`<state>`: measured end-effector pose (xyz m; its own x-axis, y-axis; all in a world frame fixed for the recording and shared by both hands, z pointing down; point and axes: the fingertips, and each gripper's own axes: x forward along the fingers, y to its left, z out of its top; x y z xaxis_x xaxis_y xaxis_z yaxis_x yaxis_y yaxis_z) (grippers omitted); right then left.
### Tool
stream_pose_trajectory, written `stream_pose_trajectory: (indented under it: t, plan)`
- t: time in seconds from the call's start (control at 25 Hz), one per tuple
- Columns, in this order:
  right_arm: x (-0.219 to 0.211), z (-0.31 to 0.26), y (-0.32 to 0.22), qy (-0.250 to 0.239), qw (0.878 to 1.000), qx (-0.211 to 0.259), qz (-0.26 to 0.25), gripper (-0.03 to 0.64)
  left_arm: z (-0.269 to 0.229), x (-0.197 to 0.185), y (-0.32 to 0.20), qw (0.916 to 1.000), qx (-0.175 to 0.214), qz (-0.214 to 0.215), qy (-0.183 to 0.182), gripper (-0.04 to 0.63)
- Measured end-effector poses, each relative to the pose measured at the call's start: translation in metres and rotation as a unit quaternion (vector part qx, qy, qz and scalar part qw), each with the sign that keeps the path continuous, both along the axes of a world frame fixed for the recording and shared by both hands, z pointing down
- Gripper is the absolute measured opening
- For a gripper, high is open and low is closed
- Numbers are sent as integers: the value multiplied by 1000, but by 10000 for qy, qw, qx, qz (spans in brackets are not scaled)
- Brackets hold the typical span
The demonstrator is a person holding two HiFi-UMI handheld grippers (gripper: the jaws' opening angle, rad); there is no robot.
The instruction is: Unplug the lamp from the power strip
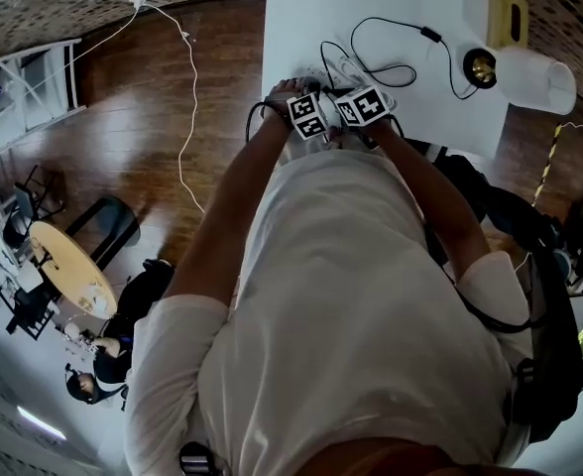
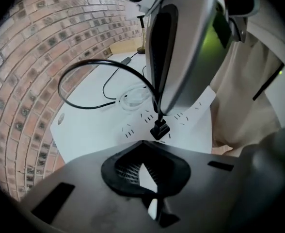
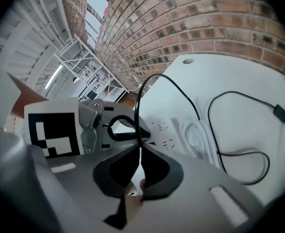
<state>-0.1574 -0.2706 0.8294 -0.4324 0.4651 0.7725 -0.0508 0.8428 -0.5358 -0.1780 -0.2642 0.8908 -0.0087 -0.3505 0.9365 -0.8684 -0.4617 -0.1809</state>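
Observation:
A white power strip lies on the white table. A black plug stands at one of its sockets; I cannot tell whether its pins are seated or lifted. Its black cable loops away past an inline switch to the lamp with a white shade. My right gripper is shut on the cable just above the plug. My left gripper is shut with nothing in it, its tips down at the strip beside the plug. In the head view the marker cubes hide both sets of jaws.
The strip's own white cord lies coiled beside it. A yellow box stands at the table's back by the lamp. A brick wall runs behind the table. A white cord trails over the wooden floor on the left.

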Motion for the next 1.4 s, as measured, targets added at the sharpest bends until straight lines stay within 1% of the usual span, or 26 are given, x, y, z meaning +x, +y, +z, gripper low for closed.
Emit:
stream_pose_trajectory:
  t: [0.08, 0.2, 0.32, 0.44, 0.52, 0.6, 0.68, 0.76, 0.84, 0.96, 1.04, 1.2, 1.28, 1.4]
  plan:
    - [-6, 0, 0, 32, 10000, 15, -28, 9, -1, 0, 0, 10000, 12, 14, -80, -14]
    - [-18, 0, 2, 35, 9997, 93, -233, 9, -1, -3, 2, 9997, 47, 69, -221, -14]
    - [-9, -2, 2, -18, 9995, 97, -308, 9, -1, -2, 2, 9998, 62, 75, -197, -14]
    - [0, -3, 2, -11, 9996, 43, -270, 8, -2, -1, 2, 9998, 105, -23, -140, -14]
    - [-9, -3, 3, 44, 9996, -7, -278, 8, -3, -2, 2, 9997, 116, -3, -230, -14]
    - [-19, -2, 3, 95, 9992, 15, -388, 9, -3, -3, 2, 9994, 110, 74, -330, -15]
    - [-18, -3, 2, 116, 9990, 14, -433, 9, -2, -3, 2, 9994, 105, 127, -308, -15]
    - [-5, -5, 1, 118, 9991, -1, -397, 6, -1, -1, 2, 9995, 94, 164, -237, -15]
    - [2, -5, -1, 101, 9994, -14, -320, 6, -1, 0, 2, 9995, 97, 188, -250, -15]
    - [-15, -6, -3, 40, 9998, 6, -208, 7, -1, -3, 1, 9995, 94, 87, -275, -15]
    - [-27, -6, -4, 72, 9997, 24, -234, 8, -1, -4, 0, 9995, 46, 88, -288, -15]
    - [-14, -11, -7, 226, 9991, -3, -346, 8, -1, 0, 3, 9996, -42, 87, -270, -14]
    - [-8, -17, -15, 87, 9999, -68, -116, 8, -1, -1, 3, 9996, -27, 35, -275, -14]
    - [-3, -25, -31, -115, 9987, -228, 436, 8, -2, -4, 3, 9996, -3, -8, -266, -14]
